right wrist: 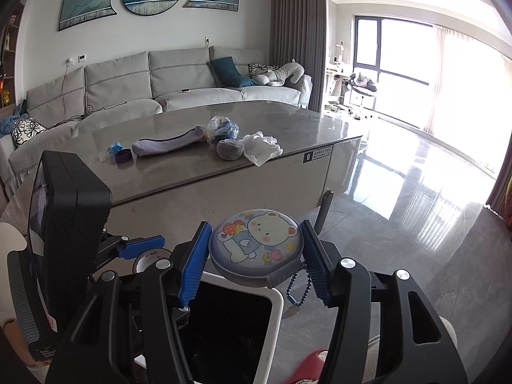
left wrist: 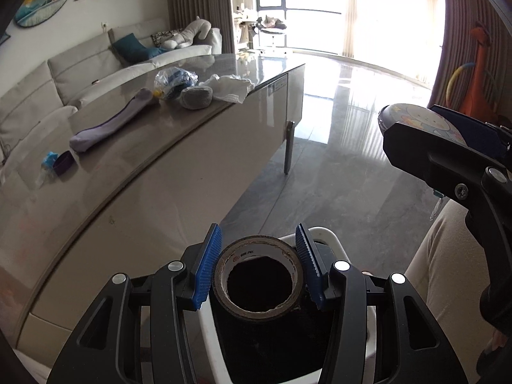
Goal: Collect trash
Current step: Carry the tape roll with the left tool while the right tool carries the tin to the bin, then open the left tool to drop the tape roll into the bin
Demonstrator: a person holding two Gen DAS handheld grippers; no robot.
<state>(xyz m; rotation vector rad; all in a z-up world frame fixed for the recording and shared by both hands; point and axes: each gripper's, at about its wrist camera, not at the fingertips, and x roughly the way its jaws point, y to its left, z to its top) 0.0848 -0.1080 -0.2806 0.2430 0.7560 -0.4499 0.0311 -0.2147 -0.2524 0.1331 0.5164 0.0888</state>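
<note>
Both grippers loaded over white bin (right wrist: 277, 300): left gripper (left wrist: 260, 267) jaws pinch tape roll (left wrist: 260, 280), right gripper (right wrist: 256, 256) jaws pinch round bear-print case (right wrist: 256, 244). Socks (right wrist: 169, 143), plastic wrapper (right wrist: 222, 129), tissue (right wrist: 260, 147) lie on table (right wrist: 288, 121).

Your left gripper (left wrist: 259, 265) points forward and a little down, and its two blue pads (left wrist: 206, 268) press on both sides of the tape roll (left wrist: 258, 280), so the jaws are closed on it. Your right gripper (right wrist: 256, 264) is just beside it on the right, at nearly the same height, and its pads (right wrist: 195, 264) clamp the round bear case (right wrist: 256, 244) by the rim. In the left wrist view, your leg (left wrist: 444, 272) in light trousers shows under the right gripper.
</note>
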